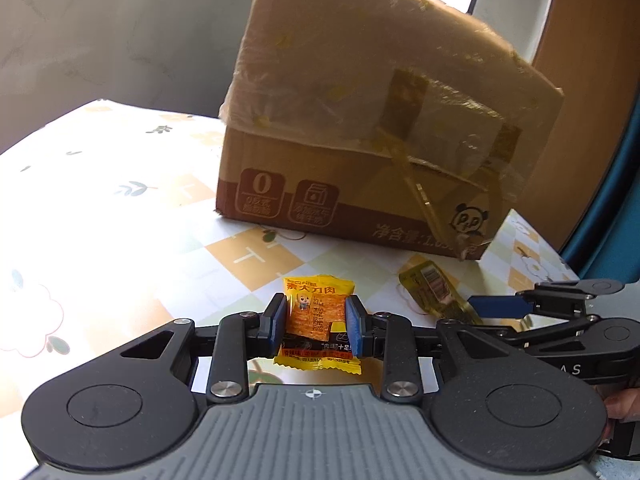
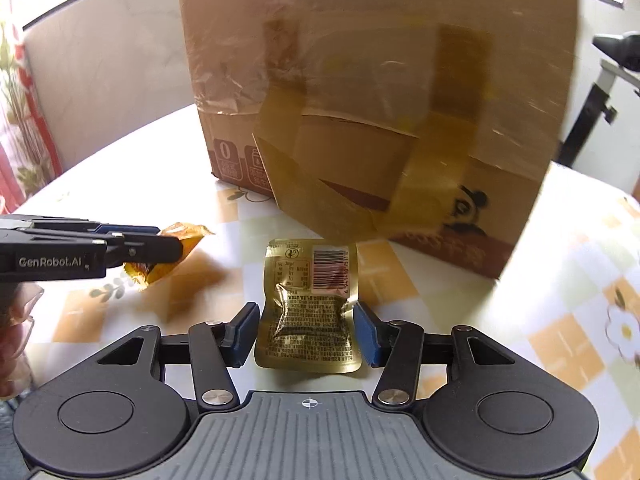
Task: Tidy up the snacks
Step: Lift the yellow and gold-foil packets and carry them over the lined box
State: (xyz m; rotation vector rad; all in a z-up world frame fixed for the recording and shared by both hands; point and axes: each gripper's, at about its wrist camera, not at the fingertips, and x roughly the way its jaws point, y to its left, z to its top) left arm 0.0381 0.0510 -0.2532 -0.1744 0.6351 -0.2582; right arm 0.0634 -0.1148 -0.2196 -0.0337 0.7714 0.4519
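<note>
My left gripper [image 1: 316, 300] is shut on a small yellow snack packet [image 1: 316, 320] with orange print, held just above the table; from the right wrist view it [image 2: 160, 240] reaches in from the left with that packet [image 2: 188, 236] in its tips. A gold foil packet [image 2: 308, 300] with a barcode lies flat on the tablecloth. My right gripper [image 2: 306, 308] straddles it, blue pads [image 2: 366, 332] close beside its side edges, and the foil looks unsqueezed. In the left wrist view the gold packet [image 1: 428, 284] lies right of centre.
A large taped cardboard box [image 1: 360, 140] [image 2: 380, 120] stands just beyond both packets, its flap raised toward me. The table [image 1: 120, 220] wears a checked floral cloth. A person's fingers [image 1: 616, 404] show at the right edge.
</note>
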